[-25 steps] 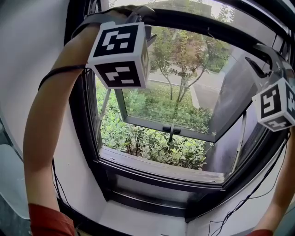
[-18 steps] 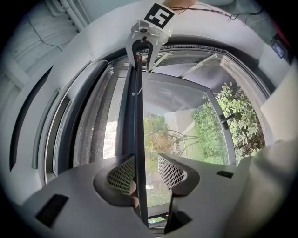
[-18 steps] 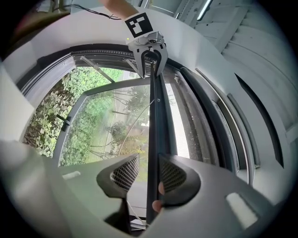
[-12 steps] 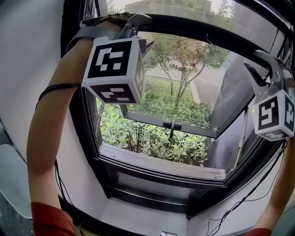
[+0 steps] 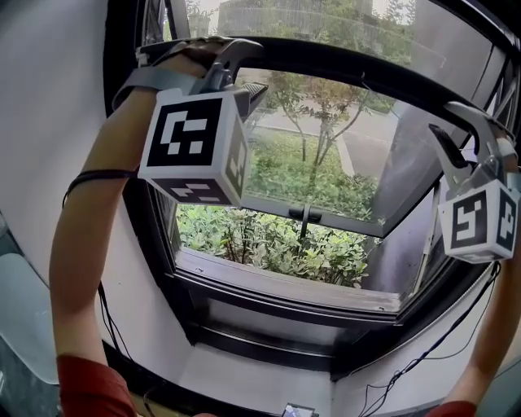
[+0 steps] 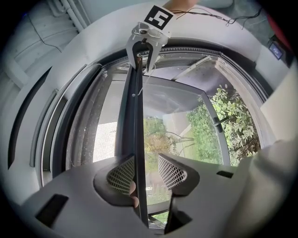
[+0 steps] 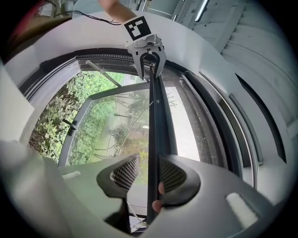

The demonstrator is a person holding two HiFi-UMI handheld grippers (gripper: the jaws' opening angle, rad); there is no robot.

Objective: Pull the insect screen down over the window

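The insect screen's dark pull bar spans the top of the window opening, with hazy mesh above it. In the left gripper view the bar runs from my left gripper across to the right gripper. It lies against one pad, with a gap to the other pad. My right gripper holds the bar the same way: it touches one pad and stands off the other. Both grippers' jaws straddle the bar, as the head view shows for the left and the right.
The glass sash is swung outward, its handle at the lower rail. Shrubs and a tree lie outside. The dark window frame and the sill bound the opening. Cables hang at the lower right.
Both grippers have sunk together with the pull bar, which now crosses lower in the window opening. More mesh shows above it.
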